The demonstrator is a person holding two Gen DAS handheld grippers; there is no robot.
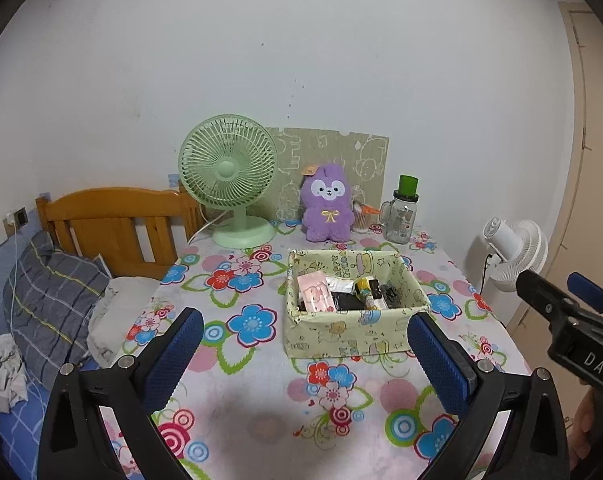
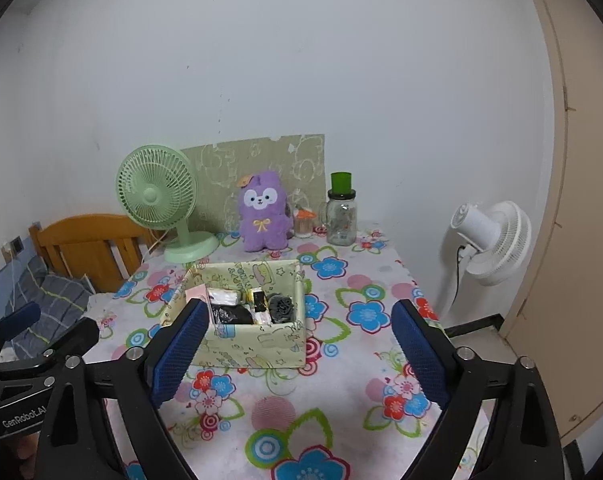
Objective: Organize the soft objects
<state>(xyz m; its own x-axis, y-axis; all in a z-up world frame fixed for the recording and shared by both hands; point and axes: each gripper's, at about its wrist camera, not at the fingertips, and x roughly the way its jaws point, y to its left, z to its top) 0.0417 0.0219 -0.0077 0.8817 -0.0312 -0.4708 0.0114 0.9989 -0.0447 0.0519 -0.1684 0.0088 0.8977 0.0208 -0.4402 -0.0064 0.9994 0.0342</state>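
Note:
A purple plush bunny (image 1: pixel 328 203) sits upright at the back of the flowered table, against a patterned board; it also shows in the right wrist view (image 2: pixel 264 213). A pale green fabric box (image 1: pixel 351 332) in mid-table holds several small packets and dark soft items; it also shows in the right wrist view (image 2: pixel 257 342). My left gripper (image 1: pixel 305 354) is open and empty, above the table's near part, in front of the box. My right gripper (image 2: pixel 297 354) is open and empty, just in front of the box.
A green desk fan (image 1: pixel 229 176) stands at the back left. A glass jar with a green lid (image 1: pixel 401 212) and a small cup stand at the back right. A white floor fan (image 2: pixel 489 240) is right of the table. A bed with a wooden headboard (image 1: pixel 113 224) is on the left.

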